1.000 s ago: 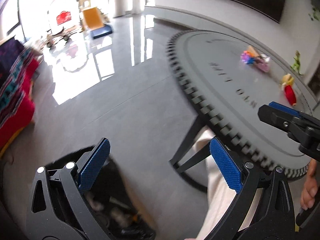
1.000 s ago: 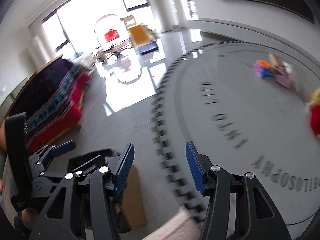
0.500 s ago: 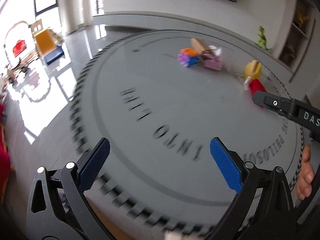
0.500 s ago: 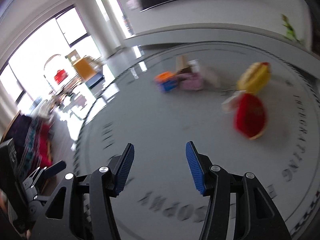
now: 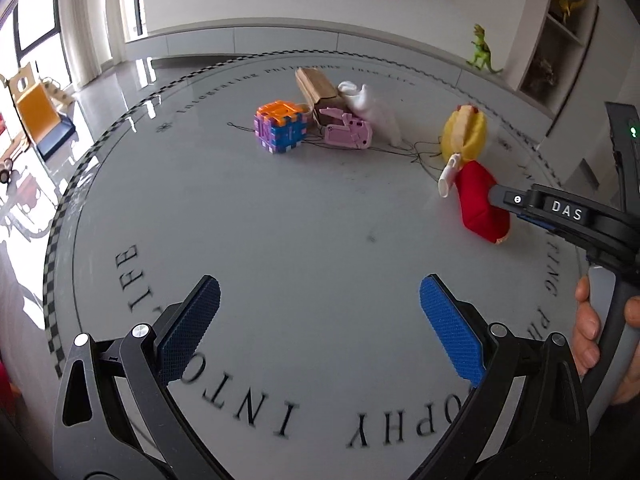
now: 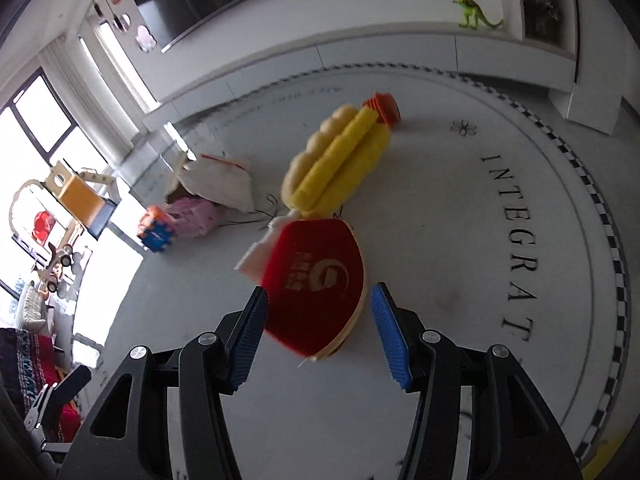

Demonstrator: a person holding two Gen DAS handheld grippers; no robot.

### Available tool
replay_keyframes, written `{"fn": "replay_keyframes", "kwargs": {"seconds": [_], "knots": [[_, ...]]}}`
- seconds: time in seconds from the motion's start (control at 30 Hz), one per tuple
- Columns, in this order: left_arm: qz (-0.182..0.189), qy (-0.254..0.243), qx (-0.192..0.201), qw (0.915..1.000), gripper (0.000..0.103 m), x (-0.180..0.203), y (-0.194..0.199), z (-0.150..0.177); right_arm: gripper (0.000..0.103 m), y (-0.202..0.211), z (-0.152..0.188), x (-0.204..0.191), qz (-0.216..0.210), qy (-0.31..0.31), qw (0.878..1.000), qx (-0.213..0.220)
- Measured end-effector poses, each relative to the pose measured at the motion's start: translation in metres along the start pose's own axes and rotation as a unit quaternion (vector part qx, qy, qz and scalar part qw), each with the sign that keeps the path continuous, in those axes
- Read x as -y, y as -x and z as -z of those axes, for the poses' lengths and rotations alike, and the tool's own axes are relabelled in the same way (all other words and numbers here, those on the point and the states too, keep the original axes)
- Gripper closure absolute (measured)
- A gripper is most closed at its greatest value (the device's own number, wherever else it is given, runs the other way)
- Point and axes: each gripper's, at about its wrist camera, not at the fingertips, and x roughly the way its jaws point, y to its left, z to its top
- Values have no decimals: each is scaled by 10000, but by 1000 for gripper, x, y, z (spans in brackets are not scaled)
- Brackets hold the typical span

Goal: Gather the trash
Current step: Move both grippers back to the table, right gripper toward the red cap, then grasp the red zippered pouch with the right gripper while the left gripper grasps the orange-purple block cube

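On the round grey table [image 5: 280, 240] lies a red pouch [image 6: 316, 276] with a white piece [image 6: 256, 254] at its far end. My right gripper [image 6: 320, 332] is open and straddles the pouch's near end, with its pads not pressing. In the left wrist view the right gripper [image 5: 504, 204] reaches over that red pouch [image 5: 478, 200]. A yellow hot-dog plush [image 6: 340, 160] lies just beyond the pouch. Further left sit a white crumpled bag [image 5: 372, 108], a brown box [image 5: 318, 84], a pink toy [image 5: 346, 132] and a coloured cube [image 5: 280, 126]. My left gripper [image 5: 320, 320] hangs open and empty above bare tabletop.
Thin black thread [image 5: 416, 156] trails across the table between the toys. A green dinosaur [image 6: 472, 4] stands on the white ledge behind. The table's checkered rim [image 5: 60, 216] drops to a glossy floor on the left, where an orange chair [image 5: 36, 116] stands. A hand [image 5: 592, 332] holds the right gripper's handle.
Both grippers swung from the floor and table edge to over the tabletop. The right gripper moved up to the red pouch, which now lies between its fingers. Neither jaw opening changed.
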Motion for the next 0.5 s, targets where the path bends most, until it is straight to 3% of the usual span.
{"fn": "replay_keyframes", "kwargs": {"seconds": [0.23, 0.3, 0.4, 0.43, 0.5], "knots": [[4, 148, -99, 9998, 6, -14, -12, -6, 44, -19, -16, -11, 48, 7, 10000, 76], [3, 209, -125, 9997, 6, -19, -14, -5, 35, -29, -20, -8, -82, -193, 9998, -25], [12, 275, -155, 9995, 6, -24, -17, -4, 34, -41, -23, -4, -402, -408, 9982, -146], [5, 280, -162, 9995, 6, -25, -18, -5, 34, -43, -25, -7, -351, -330, 9988, -125], [-7, 281, -176, 9995, 6, -27, -20, -7, 47, -48, -27, -12, -489, -211, 9984, -193]]}}
